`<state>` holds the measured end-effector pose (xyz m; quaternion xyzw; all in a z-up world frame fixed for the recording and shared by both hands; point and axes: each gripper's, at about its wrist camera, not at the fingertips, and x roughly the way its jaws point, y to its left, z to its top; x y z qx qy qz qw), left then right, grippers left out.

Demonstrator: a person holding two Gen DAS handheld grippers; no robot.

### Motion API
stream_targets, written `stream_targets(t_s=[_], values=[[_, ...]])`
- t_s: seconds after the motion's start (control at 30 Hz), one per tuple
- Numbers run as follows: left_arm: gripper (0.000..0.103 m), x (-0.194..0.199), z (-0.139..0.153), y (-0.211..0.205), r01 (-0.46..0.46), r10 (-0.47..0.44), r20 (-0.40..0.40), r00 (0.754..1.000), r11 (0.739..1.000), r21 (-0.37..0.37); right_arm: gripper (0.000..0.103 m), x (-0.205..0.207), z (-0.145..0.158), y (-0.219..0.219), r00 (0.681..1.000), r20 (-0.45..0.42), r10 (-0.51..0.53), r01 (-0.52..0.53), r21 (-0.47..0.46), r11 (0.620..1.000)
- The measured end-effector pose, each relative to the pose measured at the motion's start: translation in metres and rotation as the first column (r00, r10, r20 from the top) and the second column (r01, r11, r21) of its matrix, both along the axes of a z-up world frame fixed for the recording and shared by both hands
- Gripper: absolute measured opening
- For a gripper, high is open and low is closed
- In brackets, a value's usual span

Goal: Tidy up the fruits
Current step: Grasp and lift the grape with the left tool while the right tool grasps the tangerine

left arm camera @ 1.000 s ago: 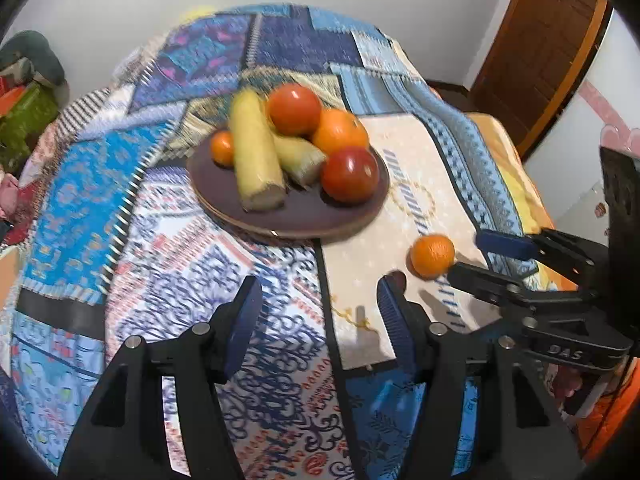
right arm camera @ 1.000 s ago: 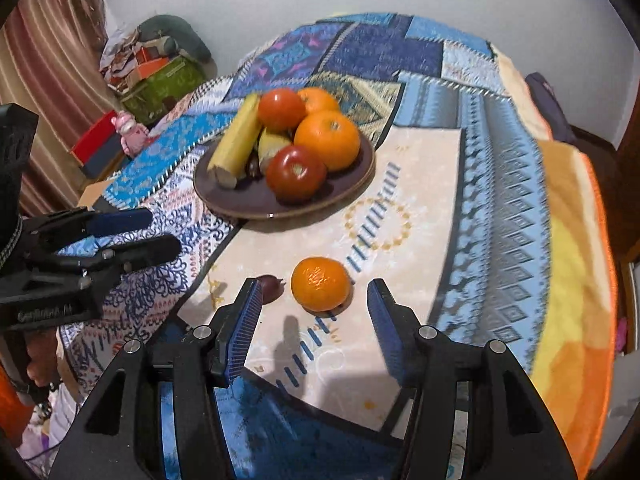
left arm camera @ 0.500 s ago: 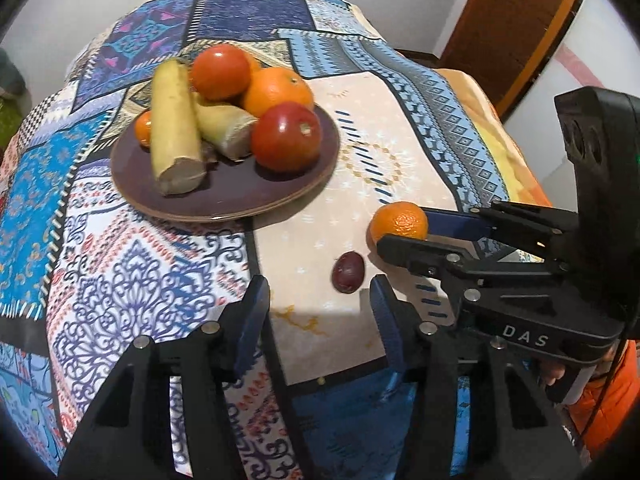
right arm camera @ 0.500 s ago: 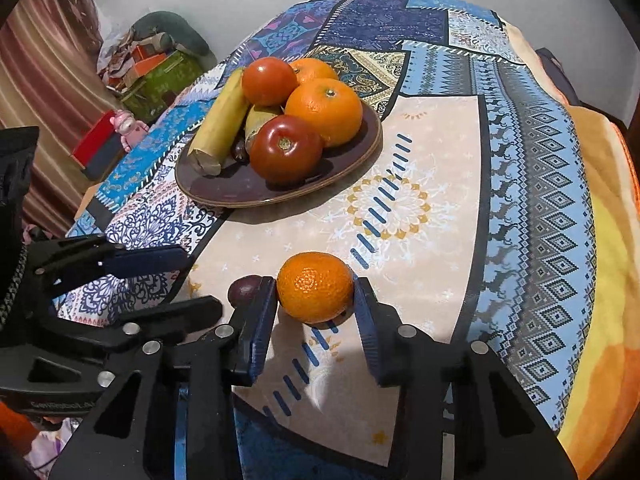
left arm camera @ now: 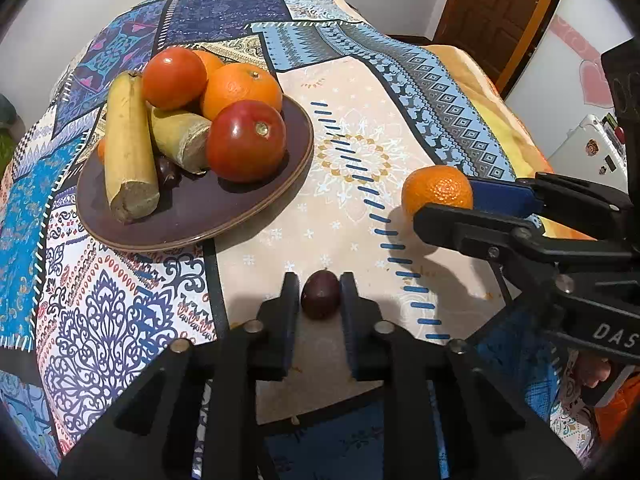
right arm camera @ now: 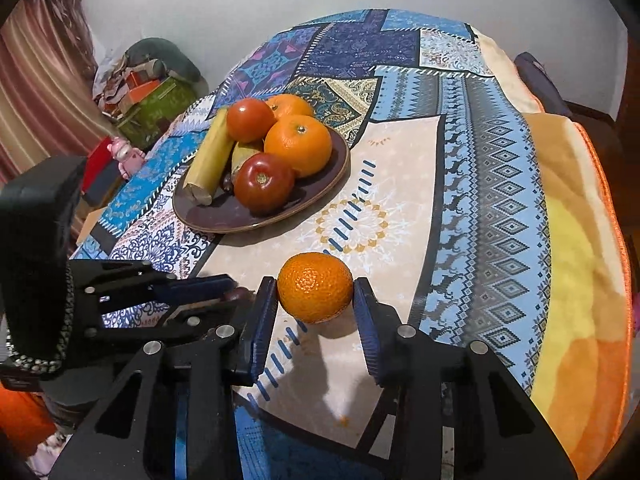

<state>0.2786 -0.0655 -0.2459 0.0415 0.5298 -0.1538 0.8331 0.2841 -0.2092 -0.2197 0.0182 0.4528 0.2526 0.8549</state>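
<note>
Left gripper (left arm camera: 319,294): jaws drawn in narrow against both sides of a small dark purple fruit (left arm camera: 320,294), which rests on the cream panel of the cloth; whether it is lifted cannot be told
Right gripper (right arm camera: 315,304): blue-padded fingers pressed on either side of a mandarin (right arm camera: 315,287); the shadow beneath the fruit lies a little apart from it, so it appears just clear of the cloth
Mandarin, left wrist view (left arm camera: 437,190): between the right gripper's two fingers, to the right of the plate and well apart from it
Dark fruit, right wrist view: only a sliver shows at the tips of the left gripper's fingers (right arm camera: 208,286), just left of the mandarin
Plate (left arm camera: 248,224): dark brown, round, on the patchwork tablecloth (left arm camera: 120,300)
Plate contents: long yellow banana (left arm camera: 128,148) along the left side; shorter banana piece (left arm camera: 180,138) beside it; red tomato (left arm camera: 246,141) at the near right; second tomato (left arm camera: 174,78) behind; large orange (left arm camera: 240,90) between them, with another orange partly hidden at the back; small dark fruits tucked under the bananas
Background: wooden door (left arm camera: 500,12) at upper right
</note>
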Motion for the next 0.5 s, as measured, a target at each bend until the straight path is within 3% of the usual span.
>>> stream_targets(t_s=[0.2,0.5], values=[[0.015,-0.007,0.007,0.011,-0.022,0.022,0.011,1.000,1.000,-0.021,0.036,-0.001,0.004,0.006,1.000,0.008,0.008,-0.008,-0.003,1.000],[0.015,-0.009,0.032,0.067,-0.135,0.138,0.054,0.989,0.989,-0.053,0.036,0.006,0.015,0.030,0.998,0.033,0.047,-0.047,0.000,0.999]])
